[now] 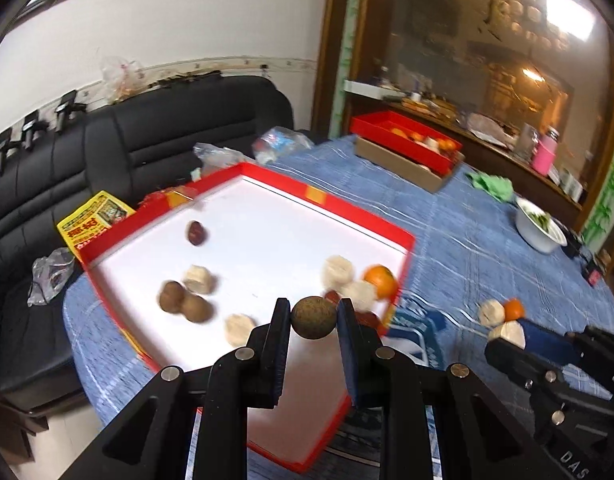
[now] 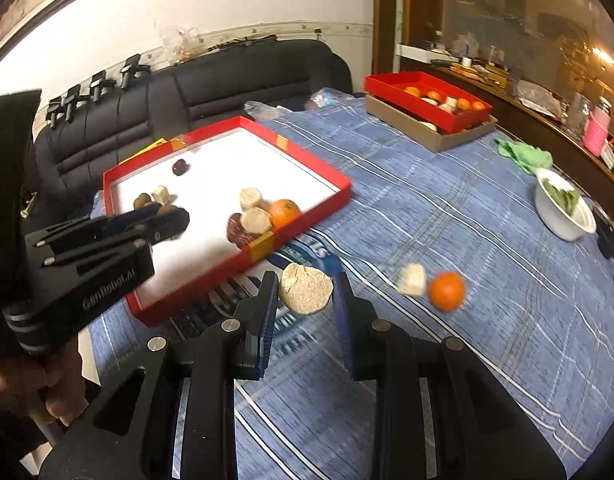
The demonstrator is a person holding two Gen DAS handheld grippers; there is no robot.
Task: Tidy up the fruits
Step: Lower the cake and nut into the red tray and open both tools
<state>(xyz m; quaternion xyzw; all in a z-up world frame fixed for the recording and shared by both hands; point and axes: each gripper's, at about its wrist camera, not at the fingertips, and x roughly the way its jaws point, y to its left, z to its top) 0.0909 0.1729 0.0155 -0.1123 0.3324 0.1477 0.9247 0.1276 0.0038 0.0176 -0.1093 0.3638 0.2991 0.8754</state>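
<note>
Blue-clothed tabletop [image 2: 447, 208] carries a red tray [image 1: 403, 240]; left hand-held gripper [image 1: 313, 316] clamps a brown fruit [image 1: 313, 317], right hand-held gripper [image 2: 305, 290] a pale chunk [image 2: 305, 288]; only the right view shows a hand [image 2: 31, 392].

Both my wrist feeds are fisheye, bending walls and furniture hard toward dark vignetted corners. Warm ceiling lamps glare in the glass cabinet [image 1: 487, 40] at upper right, and the white tray floor [image 1: 267, 248] is nearly blown out. The fruit in the tray [image 1: 195, 280] smears with motion blur, as does the orange [image 2: 447, 291] on the bench cloth [image 2: 467, 220], while my own jaws stay sharp. Shadows are soft and short.
</note>
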